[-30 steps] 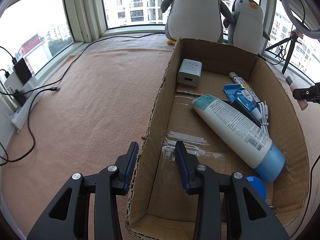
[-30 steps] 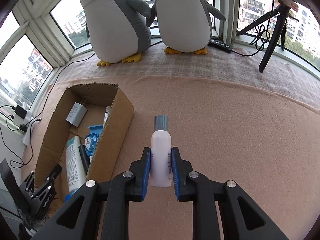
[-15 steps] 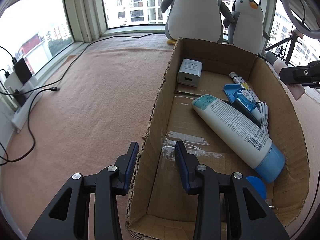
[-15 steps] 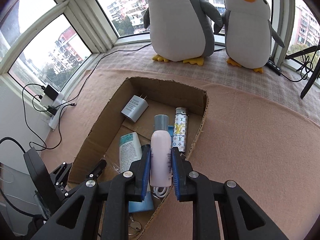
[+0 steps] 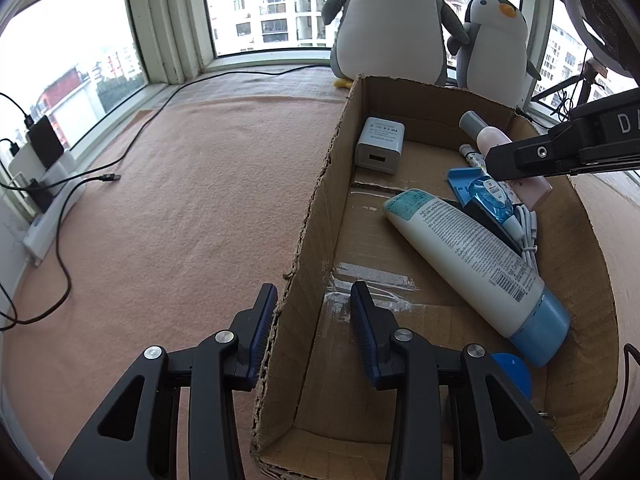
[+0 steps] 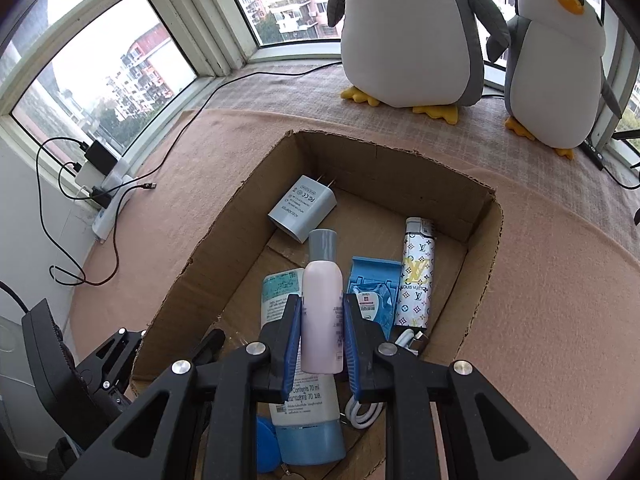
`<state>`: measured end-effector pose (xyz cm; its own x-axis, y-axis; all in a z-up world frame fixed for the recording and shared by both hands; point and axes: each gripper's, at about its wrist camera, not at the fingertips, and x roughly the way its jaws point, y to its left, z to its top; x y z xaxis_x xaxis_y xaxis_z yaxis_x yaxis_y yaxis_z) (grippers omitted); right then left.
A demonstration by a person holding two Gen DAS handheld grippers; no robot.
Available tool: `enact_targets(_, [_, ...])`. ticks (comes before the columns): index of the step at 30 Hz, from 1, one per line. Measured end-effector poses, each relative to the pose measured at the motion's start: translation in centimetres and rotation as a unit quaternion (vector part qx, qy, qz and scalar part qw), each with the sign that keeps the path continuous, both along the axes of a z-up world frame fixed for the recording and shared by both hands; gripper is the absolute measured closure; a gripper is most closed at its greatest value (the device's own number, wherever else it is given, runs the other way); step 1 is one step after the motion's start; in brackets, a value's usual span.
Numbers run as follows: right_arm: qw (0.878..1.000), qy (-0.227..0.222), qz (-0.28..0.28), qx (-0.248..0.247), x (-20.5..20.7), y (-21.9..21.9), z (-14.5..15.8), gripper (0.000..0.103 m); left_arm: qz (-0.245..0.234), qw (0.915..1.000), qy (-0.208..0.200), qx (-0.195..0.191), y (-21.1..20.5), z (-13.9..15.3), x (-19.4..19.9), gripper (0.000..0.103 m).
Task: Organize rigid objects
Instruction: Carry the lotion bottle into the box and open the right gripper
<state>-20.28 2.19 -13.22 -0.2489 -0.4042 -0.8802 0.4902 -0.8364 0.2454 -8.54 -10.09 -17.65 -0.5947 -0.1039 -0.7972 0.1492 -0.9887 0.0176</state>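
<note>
My right gripper (image 6: 322, 334) is shut on a pink bottle (image 6: 322, 308) with a grey cap, held above the inside of the open cardboard box (image 6: 486, 264). From the left wrist view the pink bottle (image 5: 490, 138) and the right gripper's arm hang over the box's far right side. My left gripper (image 5: 314, 312) is open and straddles the left wall of the box (image 5: 310, 236), one finger on each side of it. In the box lie a white tube with a blue cap (image 5: 468, 256), a grey charger (image 5: 380, 144), a patterned lighter (image 6: 416, 276) and a blue dispenser (image 5: 488, 196).
Two plush penguins (image 6: 404, 36) stand by the window behind the box. Cables and a power strip (image 5: 44, 200) lie at the left edge of the peach mat (image 5: 180, 200). A white cable (image 5: 528, 232) and a blue round object (image 5: 514, 372) are in the box's near end.
My right gripper has carried the pink bottle from the mat to the right of the box to above the box's inside. The left gripper has stayed at the box's wall.
</note>
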Motion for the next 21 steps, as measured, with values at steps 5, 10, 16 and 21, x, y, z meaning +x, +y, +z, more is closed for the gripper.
enact_targets(5, [1.000,0.005,0.003,0.000,0.0,0.1,0.2,0.083,0.000,1.0000,0.000,-0.002,-0.1,-0.1,0.1,0.068])
enact_targets(10, [1.000,0.009,0.006,0.002,0.2,0.2,0.3,0.073,0.000,1.0000,-0.001,-0.002,-0.1,-0.1,0.1,0.067])
enact_targets(16, [1.000,0.013,0.010,0.006,0.7,0.6,0.4,0.065,-0.001,1.0000,-0.001,-0.003,-0.1,-0.1,0.1,0.067])
enact_targets(21, [1.000,0.015,0.009,0.008,1.2,1.1,0.3,0.063,0.000,1.0000,-0.001,-0.002,-0.2,-0.1,0.1,0.068])
